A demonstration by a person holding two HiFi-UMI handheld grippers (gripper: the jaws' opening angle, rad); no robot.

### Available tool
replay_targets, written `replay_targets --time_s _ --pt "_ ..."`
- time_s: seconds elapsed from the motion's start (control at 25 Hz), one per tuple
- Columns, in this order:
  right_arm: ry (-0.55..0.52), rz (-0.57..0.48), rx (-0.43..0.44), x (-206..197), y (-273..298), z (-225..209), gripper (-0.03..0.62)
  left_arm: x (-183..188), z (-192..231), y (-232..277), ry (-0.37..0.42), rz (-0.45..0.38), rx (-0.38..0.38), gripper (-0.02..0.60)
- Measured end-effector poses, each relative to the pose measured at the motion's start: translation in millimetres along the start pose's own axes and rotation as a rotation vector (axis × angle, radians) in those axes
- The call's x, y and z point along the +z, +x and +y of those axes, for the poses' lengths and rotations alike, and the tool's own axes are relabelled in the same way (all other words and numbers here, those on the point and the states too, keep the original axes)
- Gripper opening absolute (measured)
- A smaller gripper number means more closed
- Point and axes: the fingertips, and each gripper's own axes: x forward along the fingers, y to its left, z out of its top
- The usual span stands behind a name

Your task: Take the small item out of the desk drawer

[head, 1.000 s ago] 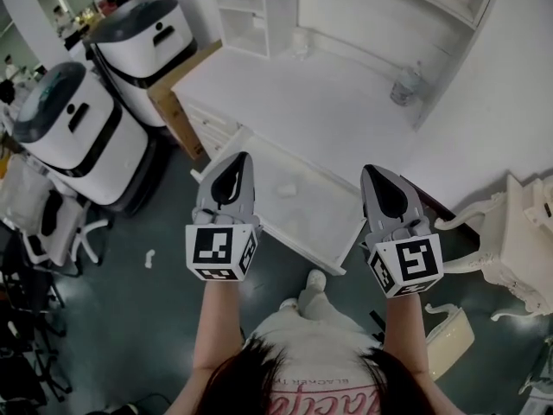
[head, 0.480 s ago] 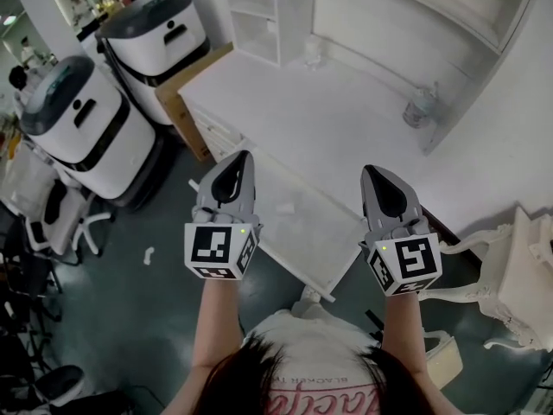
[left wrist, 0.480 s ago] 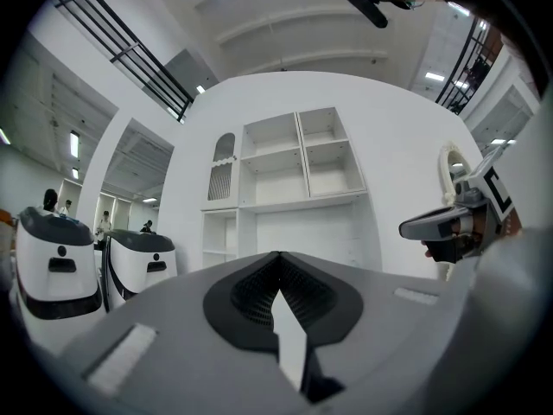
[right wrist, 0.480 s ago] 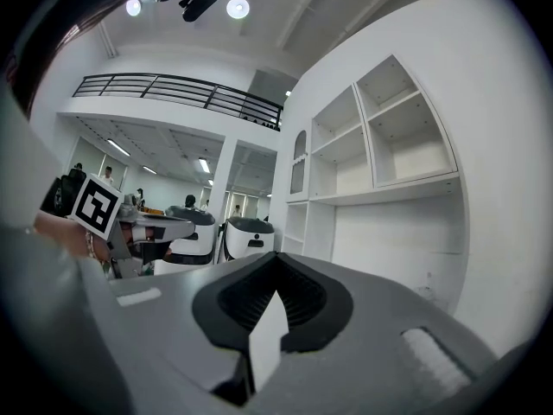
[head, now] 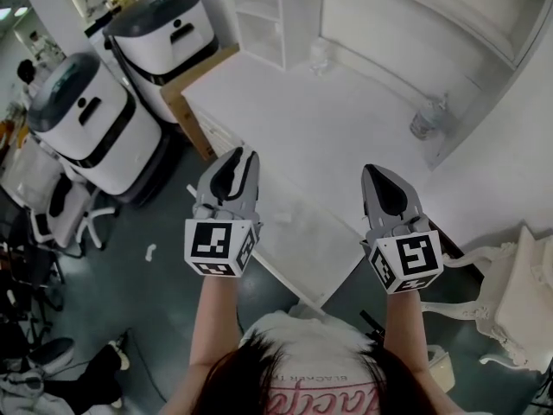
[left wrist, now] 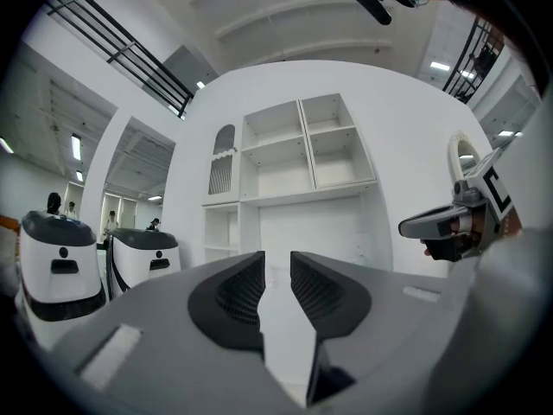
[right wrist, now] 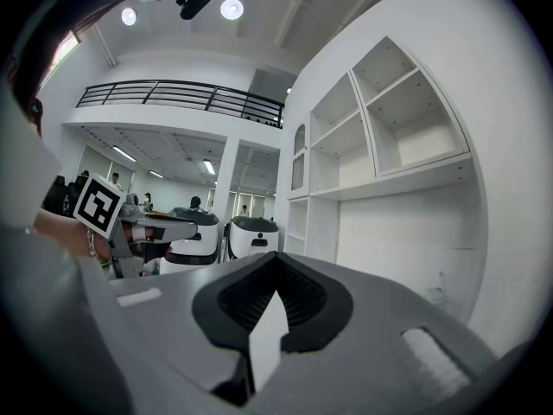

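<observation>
The white desk (head: 328,119) has its drawer (head: 324,245) pulled out toward me. A small white item (head: 280,219) lies inside the drawer, just right of my left gripper (head: 244,152). That gripper hangs level over the drawer's left part; its jaws have just been opening and stand a little apart with nothing between them (left wrist: 276,258). My right gripper (head: 371,169) hovers over the drawer's right end and the desk edge. Its tips meet, and it is shut and empty (right wrist: 275,256).
Two white round machines (head: 82,115) (head: 160,28) stand left of the desk, beside a brown board (head: 194,76). A plastic bottle (head: 425,119) and a small jar (head: 318,54) sit on the desktop under open shelves (head: 259,15). A white ornate chair (head: 518,284) stands at right.
Both grippers have advanced over the open drawer toward the desk, which now sits nearer below them. The left jaws have parted slightly. The right stays shut.
</observation>
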Motion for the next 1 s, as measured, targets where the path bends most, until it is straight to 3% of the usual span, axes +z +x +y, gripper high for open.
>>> replay_targets --time_s 0.36,0.52,0.64,1.0 --pt "0.021 0.004 0.015 -7 12 -13 0.002 -12 -9 17 0.003 0.048 -0.034 0.225" --pt "0.045 0.009 0.011 -13 12 -18 0.002 -19 -15 22 -0.006 0.071 -0.059 0.373" --pt "0.059 0.016 0.007 -17 12 -18 0.002 -25 -17 25 -0.004 0.089 -0.071 0.449" --pt "0.149 0.066 -0.020 -44 15 -14 0.002 -55 -13 26 -0.002 0.172 -0.105 0.463"
